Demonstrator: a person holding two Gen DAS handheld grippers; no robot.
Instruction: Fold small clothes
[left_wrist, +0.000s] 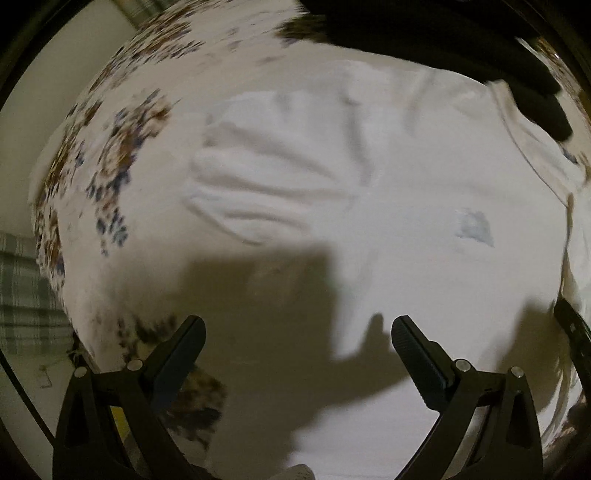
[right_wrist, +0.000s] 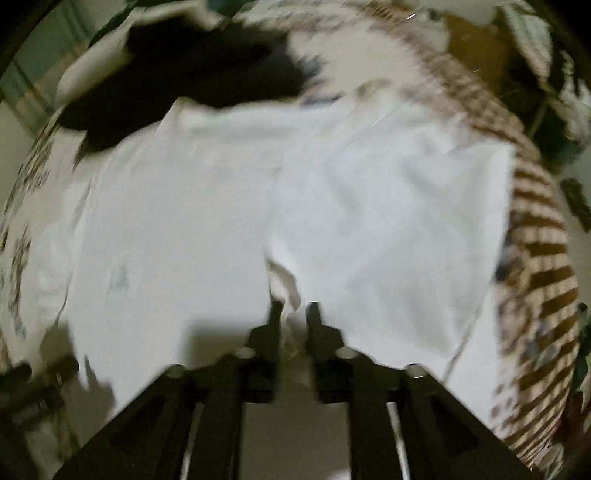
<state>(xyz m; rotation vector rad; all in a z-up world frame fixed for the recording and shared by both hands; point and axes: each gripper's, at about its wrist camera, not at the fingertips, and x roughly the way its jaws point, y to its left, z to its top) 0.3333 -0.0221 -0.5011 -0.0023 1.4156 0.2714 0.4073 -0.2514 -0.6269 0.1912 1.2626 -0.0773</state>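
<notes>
Right gripper (right_wrist: 293, 310): jaws nearly closed, pinching a bunched white edge of the white garment (right_wrist: 221, 206) at 6 o'clock in its view. The bite looks thin, only a crumpled tip between the pads. Risk: fabric slips out mid-fold if pulled fast; frame is motion-blurred, so speed seems high.

Left gripper (left_wrist: 297, 332): jaws spread wide, holding nothing, hovering over the same garment (left_wrist: 406, 177), which fills centre view. Risk: with nothing pinning the cloth, the whole piece may drag instead of folding.

Ridged wrinkles (left_wrist: 251, 192) at 10 o'clock could get trapped under a fold.

Farther out, a black garment (left_wrist: 461, 44) at 1 o'clock overlaps the white edge; it may snag. Floral tablecloth (left_wrist: 110, 155) beneath could shift.
</notes>
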